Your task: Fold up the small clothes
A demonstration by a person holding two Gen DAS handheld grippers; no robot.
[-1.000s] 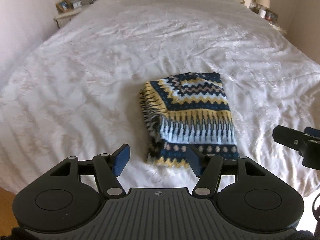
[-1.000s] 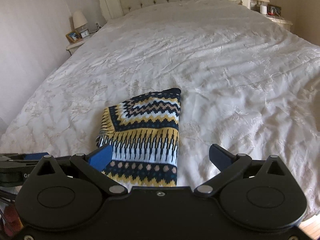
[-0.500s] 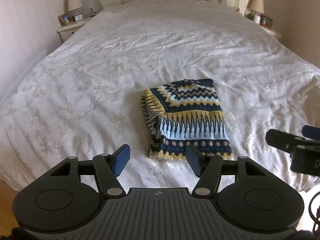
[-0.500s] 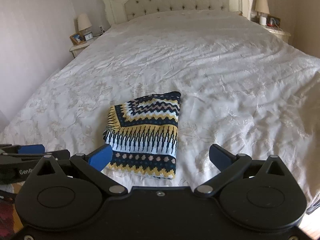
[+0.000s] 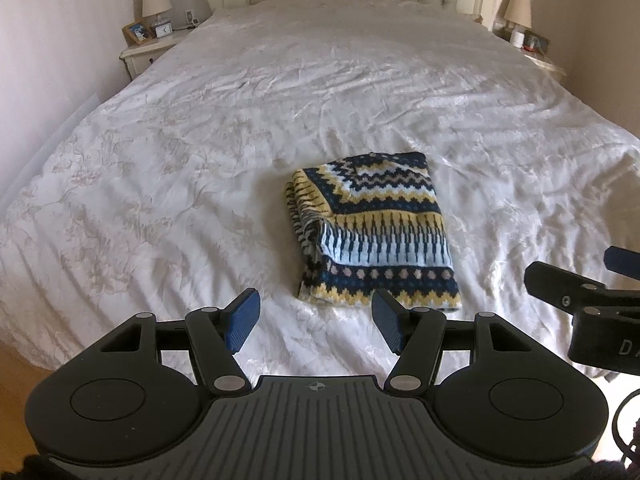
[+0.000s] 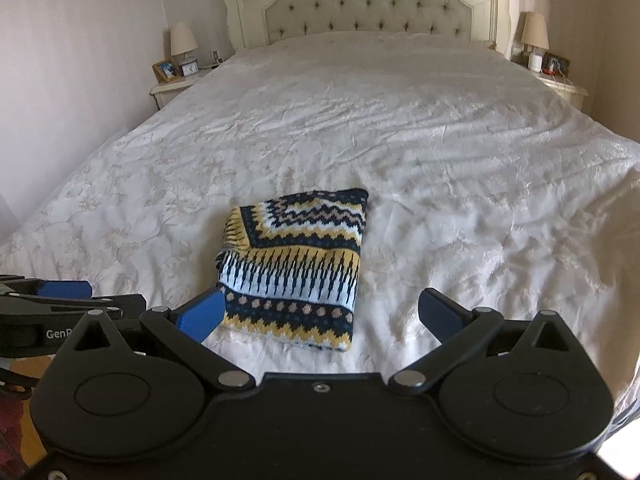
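Observation:
A small knitted garment (image 5: 372, 228) with navy, yellow and pale blue zigzag bands lies folded into a rectangle on the white bedspread (image 5: 200, 152); it also shows in the right wrist view (image 6: 296, 268). My left gripper (image 5: 316, 322) is open and empty, short of the garment's near edge. My right gripper (image 6: 320, 312) is open and empty, just short of the garment's near edge. Each gripper shows at the edge of the other's view.
The bed has a tufted headboard (image 6: 368, 4). Nightstands with lamps stand at the left (image 5: 150, 46) and the right (image 6: 560, 80). Wooden floor (image 5: 16, 384) shows below the bed's near left corner.
Both grippers have drawn back from the garment and risen, so more of the bed and headboard shows. The garment has not moved. Both jaws stay open.

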